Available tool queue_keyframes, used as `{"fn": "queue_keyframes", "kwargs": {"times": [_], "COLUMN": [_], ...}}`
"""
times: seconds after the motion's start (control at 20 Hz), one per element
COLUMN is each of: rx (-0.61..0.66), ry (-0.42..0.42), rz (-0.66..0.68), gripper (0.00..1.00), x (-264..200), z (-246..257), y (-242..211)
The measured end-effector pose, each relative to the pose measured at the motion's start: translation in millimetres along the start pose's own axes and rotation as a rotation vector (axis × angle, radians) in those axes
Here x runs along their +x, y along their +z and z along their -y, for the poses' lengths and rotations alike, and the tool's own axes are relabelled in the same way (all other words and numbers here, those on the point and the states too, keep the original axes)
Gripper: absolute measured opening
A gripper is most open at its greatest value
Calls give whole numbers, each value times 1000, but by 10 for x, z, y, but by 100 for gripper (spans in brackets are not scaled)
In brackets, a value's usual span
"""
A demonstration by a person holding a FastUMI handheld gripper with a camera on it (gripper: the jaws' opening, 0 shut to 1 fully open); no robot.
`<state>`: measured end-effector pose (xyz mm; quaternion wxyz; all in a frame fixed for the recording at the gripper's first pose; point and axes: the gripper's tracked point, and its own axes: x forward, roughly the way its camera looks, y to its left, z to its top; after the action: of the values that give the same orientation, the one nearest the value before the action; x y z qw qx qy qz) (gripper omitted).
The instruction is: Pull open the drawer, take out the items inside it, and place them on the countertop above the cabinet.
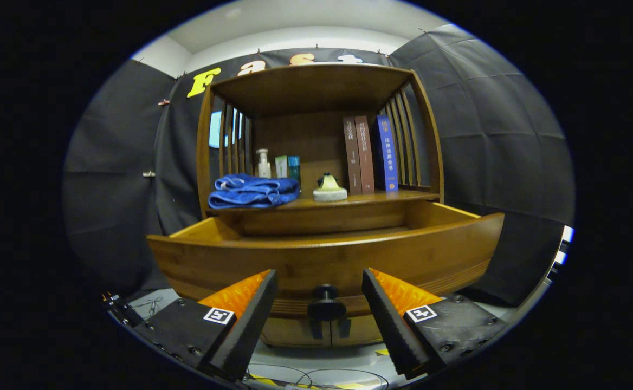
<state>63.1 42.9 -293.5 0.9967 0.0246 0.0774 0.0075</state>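
Your gripper (pixel 319 281) stands wide, fingers apart and holding nothing; the dark knob (pixel 325 304) sits between them, untouched. Just beyond, the drawer (pixel 327 260) is pulled out, its inside hidden behind the front panel. Farther back, the countertop (pixel 381 198) carries a folded blue towel (pixel 253 191), a small white-and-yellow item (pixel 329 190), a bottle (pixel 263 163), boxes (pixel 288 166) and upright books (pixel 370 154).

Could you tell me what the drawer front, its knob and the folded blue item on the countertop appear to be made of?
The drawer front looks like varnished wood: warm brown, visible grain, slight sheen. Its knob, between the open gripper's fingers, is dark and smooth, possibly plastic or metal. The folded blue item looks like soft cloth, probably a towel, given its rounded folds.
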Motion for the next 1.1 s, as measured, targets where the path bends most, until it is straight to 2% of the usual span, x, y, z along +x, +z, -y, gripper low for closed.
{"fn": "queue_keyframes", "kwargs": {"times": [0.1, 0.2, 0.35, 0.5, 0.75, 1.1], "rx": [-9, -23, 6, -17, -59, -45], "ry": [13, -21, -16, -14, -26, -24], "rz": [-31, 0, 24, 6, -6, -16], "gripper": [99, 99, 99, 99, 99, 100], "x": [115, 118, 182, 295, 665, 1214], "z": [-68, 1, -11, 23, 31, 60], "y": [-121, -58, -92, -72, 44, 117]}}
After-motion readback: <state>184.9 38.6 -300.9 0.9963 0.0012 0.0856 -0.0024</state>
